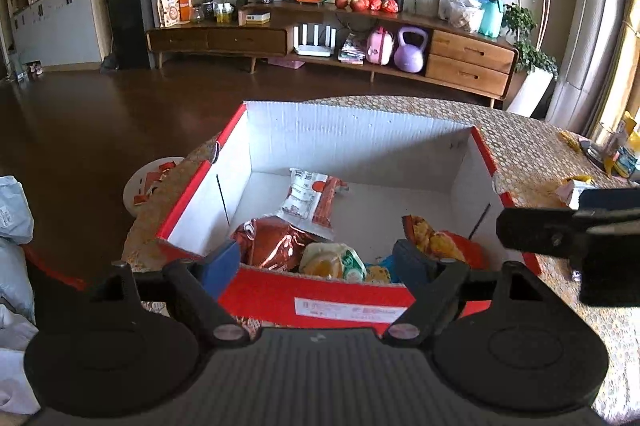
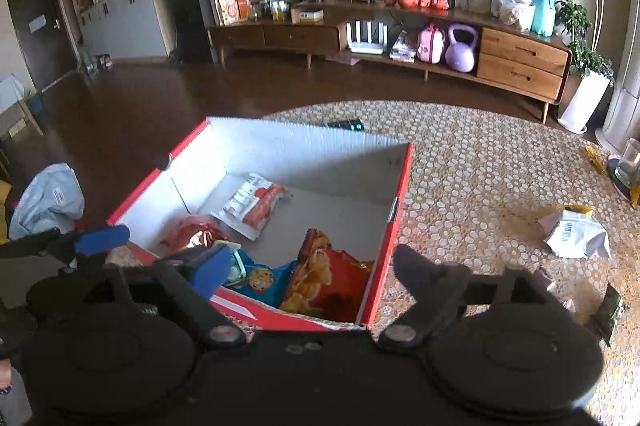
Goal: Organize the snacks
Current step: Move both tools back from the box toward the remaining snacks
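Hovering over red-and-white cardboard box [image 1: 344, 290], left gripper [image 1: 320, 258] and right gripper [image 2: 308, 266] jaws released, empty. Risk: silver foil pouch [image 2: 576, 234] on bench gets forgotten.

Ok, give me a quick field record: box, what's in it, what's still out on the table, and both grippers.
box: red cardboard box, open top, on the patterned tablecloth
inside: orange chip bag, copper foil bag, white-and-orange packet, other small snacks
still out: silver pouch on the cloth, right of the box
left gripper: open, empty
right gripper: open, empty
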Demonstrator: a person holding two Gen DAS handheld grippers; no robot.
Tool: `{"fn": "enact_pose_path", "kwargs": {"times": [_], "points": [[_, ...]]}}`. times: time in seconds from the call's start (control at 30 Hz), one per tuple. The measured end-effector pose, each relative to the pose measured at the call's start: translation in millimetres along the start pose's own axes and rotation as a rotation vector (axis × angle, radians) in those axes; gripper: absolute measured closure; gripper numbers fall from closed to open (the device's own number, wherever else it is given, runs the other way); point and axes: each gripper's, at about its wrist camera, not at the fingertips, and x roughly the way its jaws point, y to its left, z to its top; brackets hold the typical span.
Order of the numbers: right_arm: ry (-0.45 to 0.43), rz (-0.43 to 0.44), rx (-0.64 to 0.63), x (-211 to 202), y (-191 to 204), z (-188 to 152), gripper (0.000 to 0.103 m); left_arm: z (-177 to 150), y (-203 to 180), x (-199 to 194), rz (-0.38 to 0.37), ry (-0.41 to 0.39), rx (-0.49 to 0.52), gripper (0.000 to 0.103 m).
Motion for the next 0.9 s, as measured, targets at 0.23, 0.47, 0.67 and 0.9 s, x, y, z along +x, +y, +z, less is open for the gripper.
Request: {"fn": "enact_pose_path", "kwargs": {"times": [0.23,0.47,0.67,0.9], "points": [[-0.050,0.002,0.013,-24,-13,-4,0.003,-2,-14,-9,-0.062,0.008,0.021,0.019],[-0.109,-0.018,0.040,-59,-47,-19,0.001,-2,-39,-21,-0.141,-0.008,0.026,0.000],[-0.124,-0.071,0.057,-79,-93,-38,0.000,-3,-68,-26,-0.225,-0.049,0.028,0.000],[-0.124,-0.159,0.097,-95,-154,-50,0.000,7,-115,-19,-0.302,-0.033,0.021,0.000]]}}
